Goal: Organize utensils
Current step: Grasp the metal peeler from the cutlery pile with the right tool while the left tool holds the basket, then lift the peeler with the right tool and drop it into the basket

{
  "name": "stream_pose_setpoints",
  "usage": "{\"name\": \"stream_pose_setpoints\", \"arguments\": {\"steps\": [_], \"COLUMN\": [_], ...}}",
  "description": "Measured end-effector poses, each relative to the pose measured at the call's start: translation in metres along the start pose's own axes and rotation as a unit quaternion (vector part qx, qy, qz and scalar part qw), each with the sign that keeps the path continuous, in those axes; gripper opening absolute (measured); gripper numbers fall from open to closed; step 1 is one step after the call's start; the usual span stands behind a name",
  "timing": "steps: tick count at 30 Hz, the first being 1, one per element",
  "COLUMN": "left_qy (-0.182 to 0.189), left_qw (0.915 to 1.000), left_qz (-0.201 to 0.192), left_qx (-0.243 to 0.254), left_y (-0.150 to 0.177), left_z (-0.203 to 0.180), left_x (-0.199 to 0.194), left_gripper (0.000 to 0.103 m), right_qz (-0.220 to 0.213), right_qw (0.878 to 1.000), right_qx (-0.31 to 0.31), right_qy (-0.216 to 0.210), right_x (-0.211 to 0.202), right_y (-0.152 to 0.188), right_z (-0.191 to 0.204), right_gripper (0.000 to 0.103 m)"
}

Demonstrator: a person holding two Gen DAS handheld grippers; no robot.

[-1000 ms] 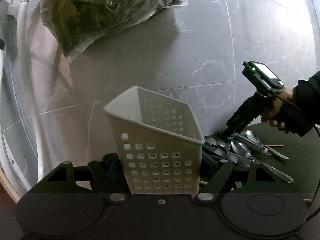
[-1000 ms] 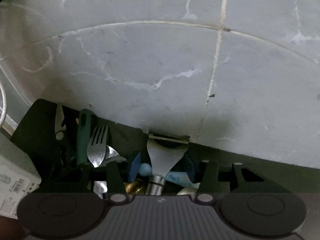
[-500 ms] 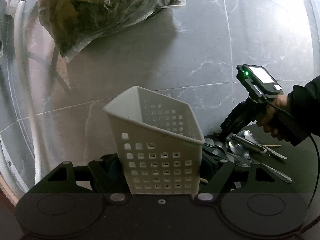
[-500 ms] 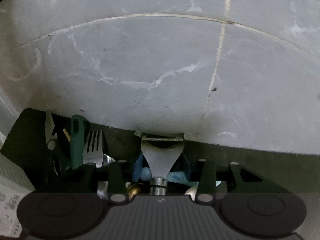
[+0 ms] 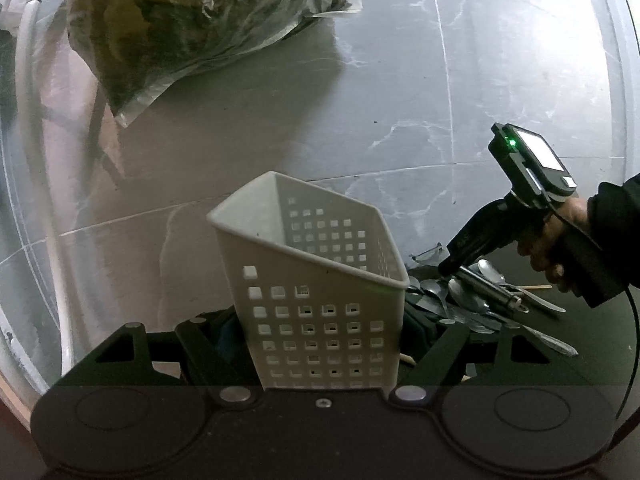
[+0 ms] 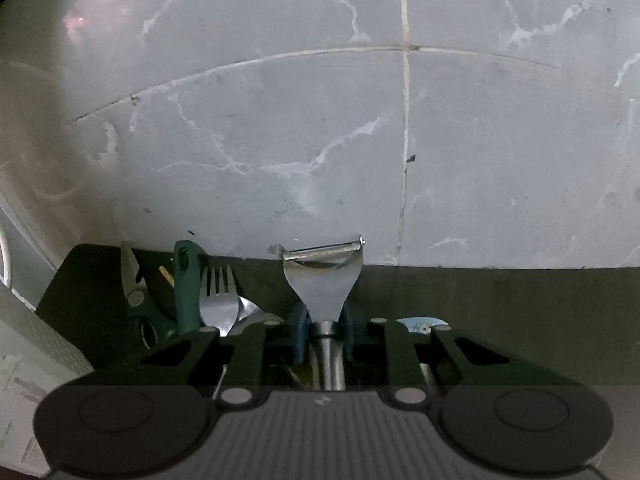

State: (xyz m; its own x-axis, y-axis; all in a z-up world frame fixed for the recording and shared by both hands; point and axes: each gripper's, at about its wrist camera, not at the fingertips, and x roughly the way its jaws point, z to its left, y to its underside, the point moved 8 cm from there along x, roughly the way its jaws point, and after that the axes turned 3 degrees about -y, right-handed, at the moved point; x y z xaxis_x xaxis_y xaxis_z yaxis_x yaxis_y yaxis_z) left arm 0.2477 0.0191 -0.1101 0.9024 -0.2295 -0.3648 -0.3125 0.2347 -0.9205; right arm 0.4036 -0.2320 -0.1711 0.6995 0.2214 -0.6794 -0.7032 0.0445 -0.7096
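Peeler (image 6: pixel 322 280) handle hidden behind fingers (image 6: pixel 299 336) — apparently clamped.

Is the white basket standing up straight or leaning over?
Leaning over. The white basket sits tilted in the left gripper, whose jaws are closed on it, with its open top tipped to one side. Nothing shows inside.

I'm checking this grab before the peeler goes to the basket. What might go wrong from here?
1. The right gripper holds the peeler by its smooth round handle, so it may swivel or slip in the jaws.
2. The basket sits tilted in the left gripper, so its slanted opening could be missed.
3. The fork and scissors lie close by, and a low swing could knock them.
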Motion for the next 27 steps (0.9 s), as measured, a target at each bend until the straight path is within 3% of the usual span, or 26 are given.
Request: {"name": "stream_pose_setpoints", "arguments": {"steps": [4, 6, 10, 14, 20, 27], "left_qy": [0.005, 0.006, 0.006, 0.005, 0.012, 0.024], "left_qw": [1.0000, 1.0000, 1.0000, 1.0000, 0.9999, 0.9997], "left_qz": [0.000, 0.000, 0.000, 0.001, 0.000, -0.002], "left_qx": [0.003, 0.002, 0.002, 0.000, 0.001, 0.004], "left_y": [0.000, 0.000, 0.000, 0.000, -0.001, 0.000], "left_z": [0.002, 0.002, 0.003, 0.002, 0.003, 0.006], "left_x": [-0.001, -0.001, -0.001, 0.000, 0.000, -0.001], "left_gripper": [0.079, 0.079, 0.079, 0.079, 0.078, 0.078], "right_qz": [0.030, 0.041, 0.032, 0.014, -0.065, -0.191], "right_qw": [1.000, 0.999, 0.999, 1.000, 0.997, 0.980], "right_qx": [-0.007, 0.003, 0.001, 0.016, 0.035, 0.038], "right_qy": [0.002, -0.004, 0.006, -0.005, -0.020, -0.039], "right_x": [0.013, 0.021, 0.028, 0.025, -0.005, -0.083], "right_y": [-0.008, -0.012, -0.019, -0.014, -0.003, -0.013], "right_z": [0.002, 0.002, 0.005, 0.007, 0.005, 0.020], "right_gripper": [0.027, 0.035, 0.034, 0.025, 0.019, 0.019]}}
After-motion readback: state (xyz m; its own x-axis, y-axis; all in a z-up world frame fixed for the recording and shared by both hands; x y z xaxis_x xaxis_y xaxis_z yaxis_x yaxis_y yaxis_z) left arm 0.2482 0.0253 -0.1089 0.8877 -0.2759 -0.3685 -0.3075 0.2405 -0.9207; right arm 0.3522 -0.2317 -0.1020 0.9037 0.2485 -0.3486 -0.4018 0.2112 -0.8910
